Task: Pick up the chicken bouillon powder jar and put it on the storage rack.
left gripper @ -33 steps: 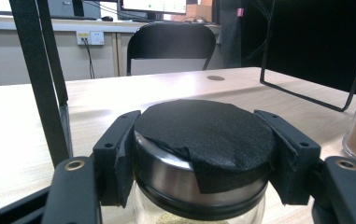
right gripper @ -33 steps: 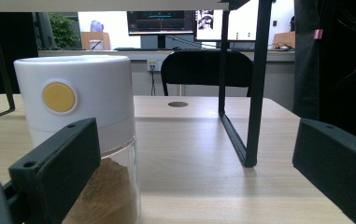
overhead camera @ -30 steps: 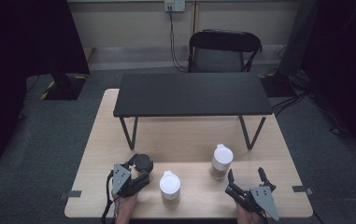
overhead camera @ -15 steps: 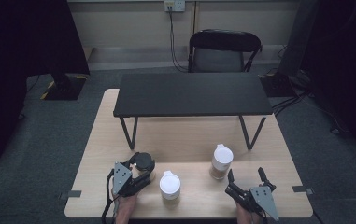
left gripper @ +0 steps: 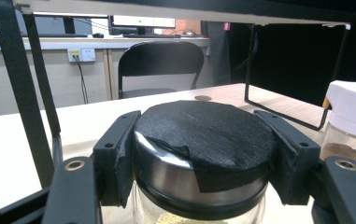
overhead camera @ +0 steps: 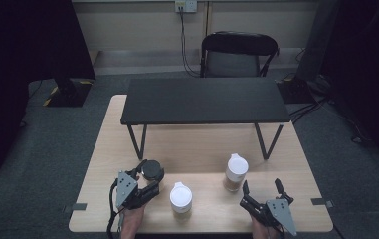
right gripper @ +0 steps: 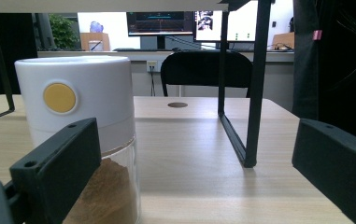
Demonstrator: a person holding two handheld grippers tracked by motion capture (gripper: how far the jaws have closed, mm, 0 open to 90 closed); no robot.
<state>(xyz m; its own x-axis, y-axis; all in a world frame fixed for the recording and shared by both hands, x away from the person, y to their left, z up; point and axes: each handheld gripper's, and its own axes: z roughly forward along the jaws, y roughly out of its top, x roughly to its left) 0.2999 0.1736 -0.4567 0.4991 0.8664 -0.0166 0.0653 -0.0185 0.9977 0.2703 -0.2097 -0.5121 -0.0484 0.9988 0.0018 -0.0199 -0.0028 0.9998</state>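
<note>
Wooden table [overhead camera: 202, 149], black-lidded jar [left gripper: 203, 154] clamped in left claw [overhead camera: 144, 174]

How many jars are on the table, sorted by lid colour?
White-lidded jars: 2, one at front centre, one further right
Black-lidded jar: 1, held in the left claw
Total: 3

This looks like a lab or office test room. A pale wooden surface [overhead camera: 202, 144] stands on grey carpet floor [overhead camera: 52, 149], with a low black metal-legged shelf [overhead camera: 204, 99] on it and a black folding chair [overhead camera: 239, 52] behind. Black curtains [overhead camera: 23, 40] hang at the sides, a wall socket [overhead camera: 185, 6] feeds cables, and lit computer monitors [right gripper: 159, 22] sit on a far counter.
</note>
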